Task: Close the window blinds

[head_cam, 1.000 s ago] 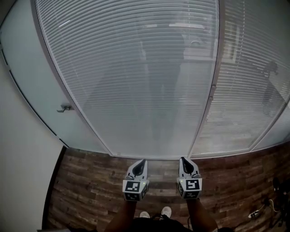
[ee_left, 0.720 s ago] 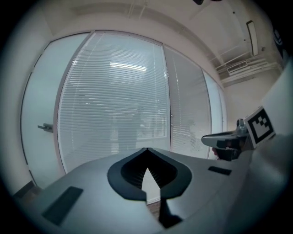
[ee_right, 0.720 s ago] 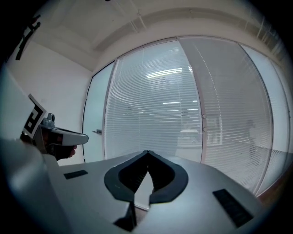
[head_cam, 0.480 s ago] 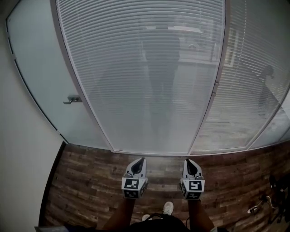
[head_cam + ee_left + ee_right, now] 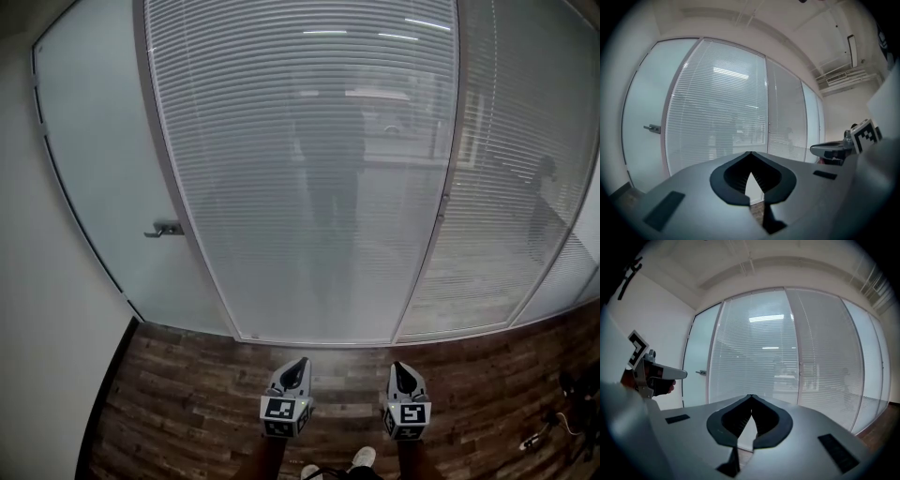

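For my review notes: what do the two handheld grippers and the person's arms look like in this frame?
Both the left gripper and right gripper have pale grey tapered shells with black pointed jaws. Each carries a white cube printed with black square markers. The forearms show no sleeves, and no cables are visible.

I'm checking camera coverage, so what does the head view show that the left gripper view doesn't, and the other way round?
Only the head view: the person's shoe and the left hand-held gripper seen from above. Only the left gripper view: the ceiling with a long light, and that gripper's jaws meeting at the tips, nothing between. Both: the blinds, the door handle and the right hand-held gripper.
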`<action>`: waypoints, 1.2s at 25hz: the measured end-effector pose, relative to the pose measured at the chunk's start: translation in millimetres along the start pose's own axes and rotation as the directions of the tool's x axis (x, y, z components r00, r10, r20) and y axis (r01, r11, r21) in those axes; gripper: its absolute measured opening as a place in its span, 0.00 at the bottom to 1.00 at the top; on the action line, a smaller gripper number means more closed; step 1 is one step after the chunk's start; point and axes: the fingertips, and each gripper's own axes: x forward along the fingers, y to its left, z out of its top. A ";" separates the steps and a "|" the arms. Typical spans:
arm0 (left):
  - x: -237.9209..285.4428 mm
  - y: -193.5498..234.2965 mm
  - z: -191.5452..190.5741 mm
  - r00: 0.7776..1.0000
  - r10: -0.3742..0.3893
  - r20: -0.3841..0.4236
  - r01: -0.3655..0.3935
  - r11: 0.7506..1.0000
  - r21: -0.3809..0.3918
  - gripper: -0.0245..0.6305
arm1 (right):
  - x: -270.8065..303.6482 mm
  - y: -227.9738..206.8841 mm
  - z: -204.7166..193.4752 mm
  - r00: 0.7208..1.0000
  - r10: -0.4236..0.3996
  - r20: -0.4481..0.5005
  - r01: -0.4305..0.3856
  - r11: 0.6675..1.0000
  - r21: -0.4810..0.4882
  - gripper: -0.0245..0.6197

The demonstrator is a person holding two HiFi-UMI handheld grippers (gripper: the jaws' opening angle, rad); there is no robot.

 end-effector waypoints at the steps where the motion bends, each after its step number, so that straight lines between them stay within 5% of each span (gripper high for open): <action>1: -3.4 0.3 -0.3 1.000 0.005 0.004 -0.005 1.000 -0.005 0.03 | -2.3 -1.1 -1.4 1.000 -0.001 0.019 0.001 1.000 -0.001 0.04; 12: -11.6 -48.1 12.5 0.997 -0.030 0.067 0.030 1.000 0.011 0.03 | -32.2 -27.0 35.6 0.984 -0.097 0.151 0.102 0.994 -0.027 0.04; 18: 1.2 -70.8 26.0 0.997 -0.024 0.070 0.023 1.000 0.013 0.03 | -40.2 -30.2 38.7 0.988 -0.035 0.150 0.040 0.999 -0.031 0.04; 23: 6.2 -75.9 18.8 0.999 -0.015 0.045 0.014 1.000 0.015 0.03 | -49.0 -16.3 48.3 0.968 0.024 0.250 0.002 0.995 -0.103 0.04; 30: 6.5 -78.6 20.7 0.998 -0.013 0.057 0.012 1.000 0.027 0.03 | -43.8 -6.5 35.6 0.974 0.058 0.219 -0.036 0.994 -0.105 0.04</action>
